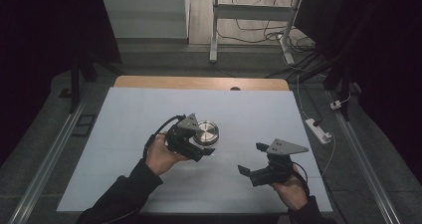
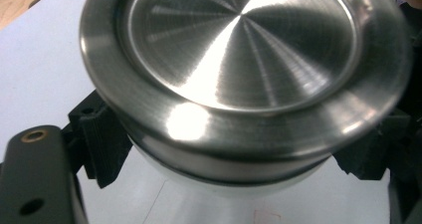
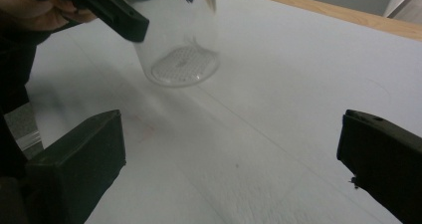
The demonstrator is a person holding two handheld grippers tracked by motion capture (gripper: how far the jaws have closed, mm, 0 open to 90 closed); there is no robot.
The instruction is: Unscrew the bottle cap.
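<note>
I had the left claw [image 1: 200, 143] pinching a clear glass jar [image 3: 181, 45] just under its steel lid [image 1: 206, 132], near the middle of the high view, held above the white counter [image 1: 149, 114]. In the left gripper view the lid filled the upper frame. My right claw [image 1: 251, 159] sat lower right, spread wide with nothing between its jaws, well apart from the jar.
</note>
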